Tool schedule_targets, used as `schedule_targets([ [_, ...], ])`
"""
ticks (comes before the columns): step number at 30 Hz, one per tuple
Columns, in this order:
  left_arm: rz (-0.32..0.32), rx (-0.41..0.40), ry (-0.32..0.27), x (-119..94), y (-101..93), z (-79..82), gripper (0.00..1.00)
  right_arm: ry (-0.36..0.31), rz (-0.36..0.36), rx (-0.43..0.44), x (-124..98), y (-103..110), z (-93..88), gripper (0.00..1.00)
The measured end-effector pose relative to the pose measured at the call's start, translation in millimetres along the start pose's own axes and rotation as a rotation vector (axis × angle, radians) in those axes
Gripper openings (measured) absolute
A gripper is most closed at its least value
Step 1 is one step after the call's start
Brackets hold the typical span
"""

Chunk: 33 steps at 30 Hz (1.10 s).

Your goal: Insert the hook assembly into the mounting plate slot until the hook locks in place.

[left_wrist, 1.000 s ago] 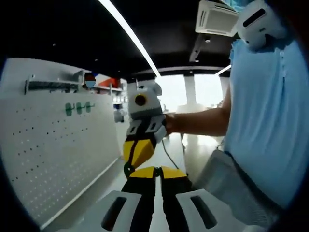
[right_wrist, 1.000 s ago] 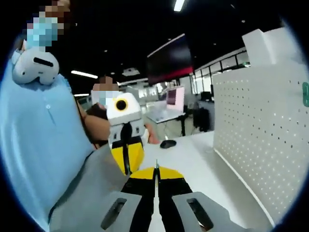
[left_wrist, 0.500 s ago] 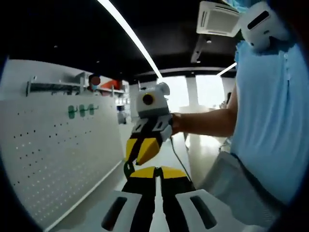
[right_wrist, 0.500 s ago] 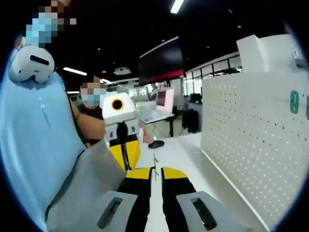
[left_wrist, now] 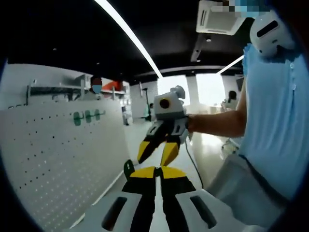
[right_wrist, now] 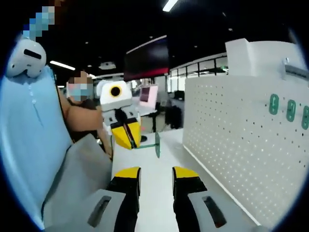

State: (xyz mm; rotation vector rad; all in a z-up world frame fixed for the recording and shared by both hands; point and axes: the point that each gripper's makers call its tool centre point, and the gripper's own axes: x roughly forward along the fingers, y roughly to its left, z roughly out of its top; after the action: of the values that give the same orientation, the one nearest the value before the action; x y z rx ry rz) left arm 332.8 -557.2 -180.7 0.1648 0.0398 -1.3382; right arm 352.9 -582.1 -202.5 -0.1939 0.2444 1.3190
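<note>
My left gripper is held out level beside the white pegboard, its yellow jaws closed on the stem of the green hook assembly, which juts sideways with its flat plate at the free end. In the left gripper view the same hook shows just beside my closed jaw tips. My right gripper faces the left one, jaws spread apart and gripping nothing; my bare forearm extends behind it. Three green hooks already sit high on the pegboard.
</note>
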Motion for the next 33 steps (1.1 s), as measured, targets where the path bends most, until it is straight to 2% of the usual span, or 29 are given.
schedule_targets([
  [3,-0.001,0.000,-0.003,2.1,4.7,3.4,0.03,-0.011,-0.024,0.008,-4.3,-3.2,0.6,0.29],
  [7,0.000,-0.001,-0.014,6.3,13.0,9.0,0.03,-0.016,-0.075,0.014,-10.0,-9.5,-0.7,0.42],
  [10,0.006,0.003,-0.016,9.8,19.3,11.9,0.03,-0.024,-0.098,0.014,-15.8,-11.1,-0.1,0.43],
  [13,0.011,0.008,-0.019,13.0,26.2,14.2,0.03,-0.040,-0.128,0.026,-22.9,-13.7,2.0,0.49],
  [20,0.016,0.017,-0.017,18.3,42.6,19.6,0.03,-0.057,-0.176,0.040,-38.8,-12.9,4.1,0.58],
  [22,0.023,0.012,-0.027,18.8,51.0,23.3,0.03,-0.066,-0.234,0.047,-45.2,-19.4,5.1,0.66],
  [23,0.025,0.010,-0.033,19.1,54.3,25.5,0.03,-0.067,-0.236,0.053,-47.2,-18.8,5.1,0.68],
  [26,0.032,0.002,-0.043,21.1,67.7,33.3,0.03,-0.085,-0.246,0.063,-55.5,-17.7,6.6,0.67],
  [33,0.034,0.010,-0.051,28.1,88.6,48.3,0.03,-0.078,-0.277,0.053,-57.9,-14.1,6.4,0.70],
])
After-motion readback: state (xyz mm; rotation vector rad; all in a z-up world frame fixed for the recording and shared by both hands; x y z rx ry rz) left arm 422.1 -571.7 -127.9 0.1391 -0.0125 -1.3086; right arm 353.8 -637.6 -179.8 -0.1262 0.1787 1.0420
